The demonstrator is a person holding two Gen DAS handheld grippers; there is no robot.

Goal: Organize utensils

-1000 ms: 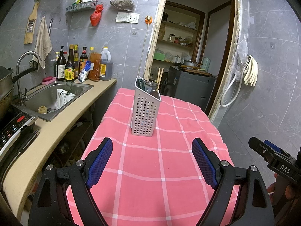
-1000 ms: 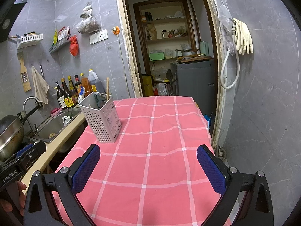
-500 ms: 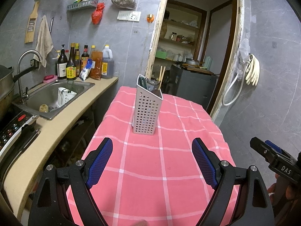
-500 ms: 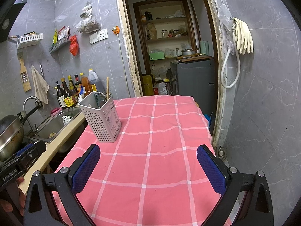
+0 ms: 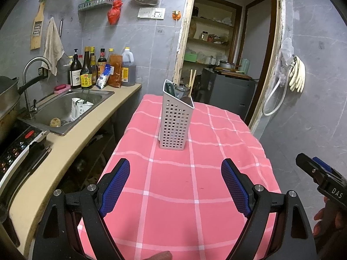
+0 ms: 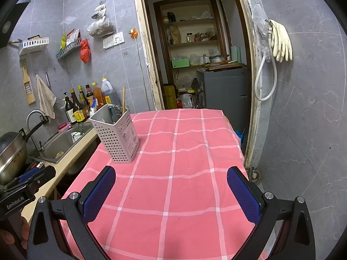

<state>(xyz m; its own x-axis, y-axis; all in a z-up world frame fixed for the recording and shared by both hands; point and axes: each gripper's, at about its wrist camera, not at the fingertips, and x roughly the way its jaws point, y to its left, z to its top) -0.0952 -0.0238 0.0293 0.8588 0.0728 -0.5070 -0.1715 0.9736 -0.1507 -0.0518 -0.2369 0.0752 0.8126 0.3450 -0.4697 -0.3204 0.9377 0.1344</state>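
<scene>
The left gripper (image 5: pixel 175 187) is hovering with its jaws spread wide and empty above the near part of the pink checked tabletop (image 5: pixel 173 197). The perforated grey utensil holder (image 5: pixel 176 123) is standing upright toward the tabletop's far left edge, with chopsticks (image 5: pixel 191 80) sticking out of it. The right gripper (image 6: pixel 171 195) is likewise gaping empty over the near edge.

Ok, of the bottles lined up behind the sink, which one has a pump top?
The dark bottle with a white label at the left end of the row, nearest the faucet. Its black pump head sets it apart; the others have plain caps.
</scene>
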